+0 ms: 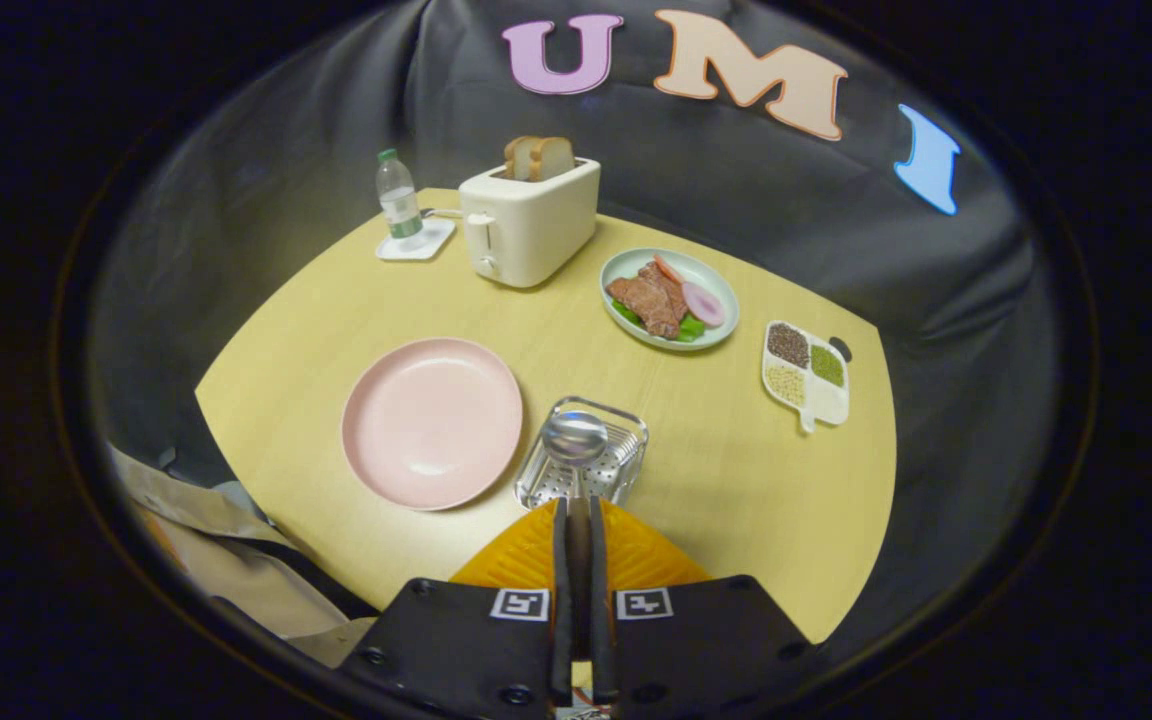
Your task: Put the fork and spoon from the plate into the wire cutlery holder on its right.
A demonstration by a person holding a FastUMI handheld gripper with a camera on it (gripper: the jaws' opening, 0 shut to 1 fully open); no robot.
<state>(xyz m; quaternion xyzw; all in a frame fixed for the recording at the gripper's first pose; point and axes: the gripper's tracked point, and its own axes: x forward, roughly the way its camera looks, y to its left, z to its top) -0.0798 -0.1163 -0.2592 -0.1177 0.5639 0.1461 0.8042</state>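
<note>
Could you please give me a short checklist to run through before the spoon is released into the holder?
1. Jaws of the gripper shut on the spoon handle: ok.
2. Spoon bowl above the wire cutlery holder: ok.
3. Holder upright, right of the pink plate: ok.
4. Plate bare of cutlery: ok.
5. Fork already in the holder: cannot tell.
6. Spoon tip touching the holder's floor: cannot tell.

A staged breakfast table stood inside a recording booth, not a real home. Dark draped cloth (816,200) walled in a pale wooden tabletop (736,470) set with a cream toaster holding bread (528,222), a plastic water bottle (398,197) and a green plate of play food (669,297).
</note>
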